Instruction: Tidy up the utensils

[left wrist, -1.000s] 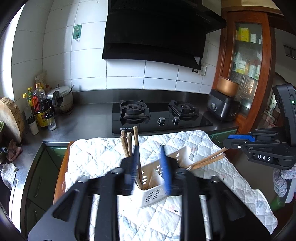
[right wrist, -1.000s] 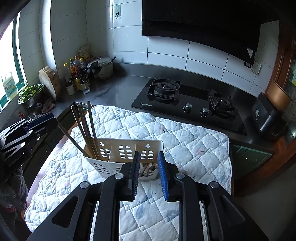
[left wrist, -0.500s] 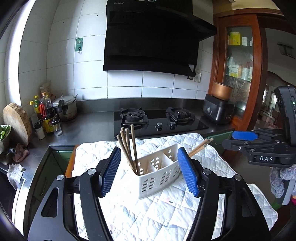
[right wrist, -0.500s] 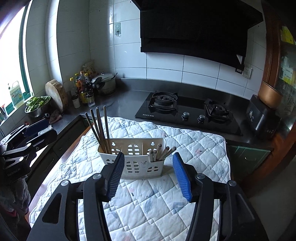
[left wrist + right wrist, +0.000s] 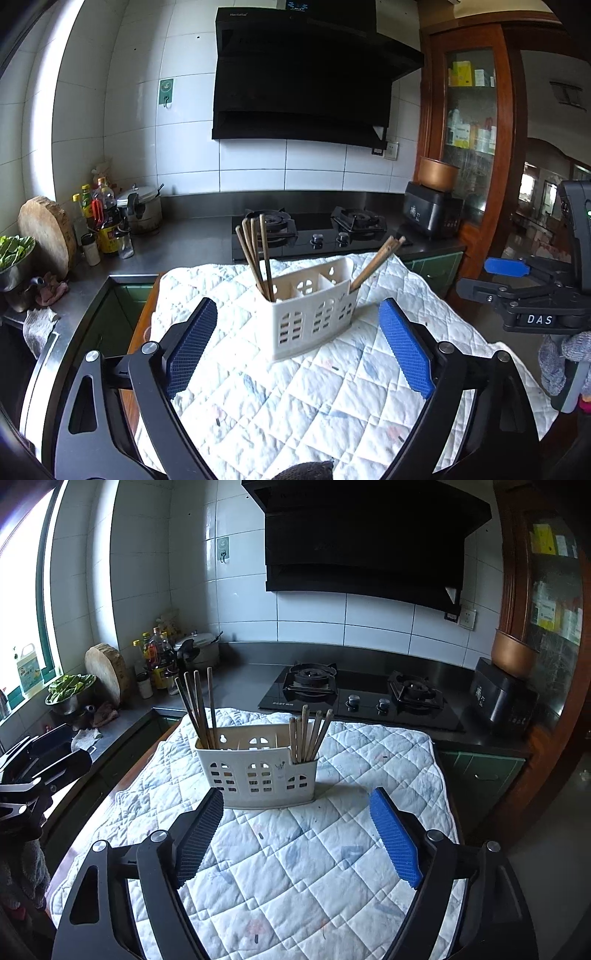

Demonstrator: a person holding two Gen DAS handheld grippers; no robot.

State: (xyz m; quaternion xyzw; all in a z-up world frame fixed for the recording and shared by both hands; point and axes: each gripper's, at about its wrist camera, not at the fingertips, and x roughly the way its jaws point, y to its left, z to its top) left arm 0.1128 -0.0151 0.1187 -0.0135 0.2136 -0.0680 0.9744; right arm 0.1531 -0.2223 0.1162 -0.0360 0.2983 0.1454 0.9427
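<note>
Your left gripper (image 5: 297,347) and right gripper (image 5: 296,838) are both opening, fingers wide and holding nothing. The caddy (image 5: 257,768) stands on the quilt (image 5: 295,867) over the worktop, chopsticks (image 5: 197,709) in both end compartments. Your right gripper reads "DAS" (image 5: 540,319).

white slotted utensil caddy (image 5: 258,771) upright on quilted cloth, brown chopsticks (image 5: 197,709) leaning in both end compartments

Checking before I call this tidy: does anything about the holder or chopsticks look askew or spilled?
Nothing stands out. The white holder stands upright on the quilted cloth, one chopstick bundle in its left end compartment, another in its right; none lie loose.
</note>
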